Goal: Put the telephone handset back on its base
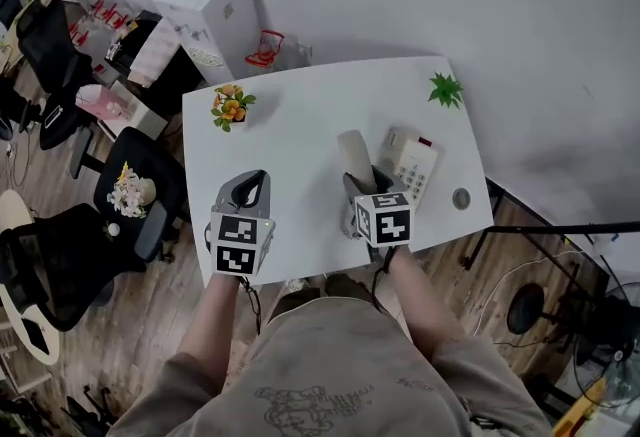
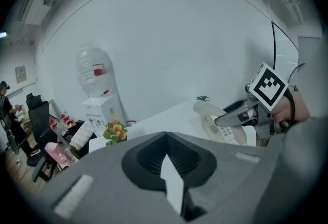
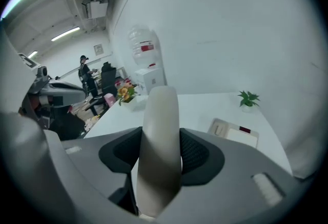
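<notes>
The cream telephone handset (image 1: 354, 150) sticks up out of my right gripper (image 1: 362, 183), which is shut on it above the white table (image 1: 300, 140). In the right gripper view the handset (image 3: 160, 136) fills the gap between the jaws, both pads pressing its sides. The phone base (image 1: 412, 165) lies just right of the handset, near the table's right edge; its cradle (image 3: 233, 131) shows bare. My left gripper (image 1: 258, 177) hovers over the front left of the table, its tips together and nothing held. The left gripper view shows its jaws (image 2: 165, 136) meeting, with the right gripper (image 2: 241, 115) and base (image 2: 228, 135) beyond.
A pot of orange flowers (image 1: 232, 105) stands at the table's back left, a small green plant (image 1: 446, 90) at its back right. A round cable grommet (image 1: 461, 197) sits by the right edge. A water dispenser (image 1: 205, 20) and office chairs (image 1: 130, 195) stand left of the table.
</notes>
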`<state>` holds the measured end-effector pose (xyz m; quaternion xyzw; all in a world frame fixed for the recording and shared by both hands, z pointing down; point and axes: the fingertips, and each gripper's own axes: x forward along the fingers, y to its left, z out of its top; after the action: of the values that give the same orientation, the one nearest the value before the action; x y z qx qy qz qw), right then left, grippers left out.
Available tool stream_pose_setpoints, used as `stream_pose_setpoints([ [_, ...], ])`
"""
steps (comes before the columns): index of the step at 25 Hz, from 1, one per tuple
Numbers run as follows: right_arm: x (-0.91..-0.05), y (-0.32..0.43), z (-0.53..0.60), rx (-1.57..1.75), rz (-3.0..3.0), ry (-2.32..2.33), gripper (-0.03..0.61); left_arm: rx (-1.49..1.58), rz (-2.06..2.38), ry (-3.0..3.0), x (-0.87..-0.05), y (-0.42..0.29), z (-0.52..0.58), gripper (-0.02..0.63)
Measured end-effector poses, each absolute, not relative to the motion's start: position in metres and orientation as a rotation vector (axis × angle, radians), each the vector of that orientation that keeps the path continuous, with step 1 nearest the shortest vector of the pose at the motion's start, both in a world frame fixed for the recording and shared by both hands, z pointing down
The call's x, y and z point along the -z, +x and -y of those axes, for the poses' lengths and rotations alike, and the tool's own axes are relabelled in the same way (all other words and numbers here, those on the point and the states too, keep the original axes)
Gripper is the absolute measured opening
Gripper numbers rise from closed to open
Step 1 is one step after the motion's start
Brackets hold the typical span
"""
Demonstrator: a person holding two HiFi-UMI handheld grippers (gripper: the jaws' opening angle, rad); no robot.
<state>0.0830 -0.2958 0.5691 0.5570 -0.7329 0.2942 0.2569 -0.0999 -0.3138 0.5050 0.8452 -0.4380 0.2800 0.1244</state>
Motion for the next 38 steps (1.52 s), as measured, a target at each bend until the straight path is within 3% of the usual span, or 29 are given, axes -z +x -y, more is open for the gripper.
stream_pose_setpoints([
  [11,-0.602,0.191,0.317,-1.039,1.641,1.963,0.244,-0.769,1.072,2.549,-0.511,-0.014,0.355,0.002],
  [23,-0.664,0.197,0.32,-1.213,1.402,2.07,0.244,-0.864,0.976,2.474,-0.561,0.007,0.348,0.002],
  [35,-0.681,0.195,0.332,-1.143,1.367,2.066,0.252,-0.903,0.992,2.436,-0.581,-0.008,0.334,0.002],
  [38,-0.681,0.193,0.332,-1.159,1.405,2.04,0.302,-0.901,1.005,2.436,-0.578,-0.011,0.334,0.002],
])
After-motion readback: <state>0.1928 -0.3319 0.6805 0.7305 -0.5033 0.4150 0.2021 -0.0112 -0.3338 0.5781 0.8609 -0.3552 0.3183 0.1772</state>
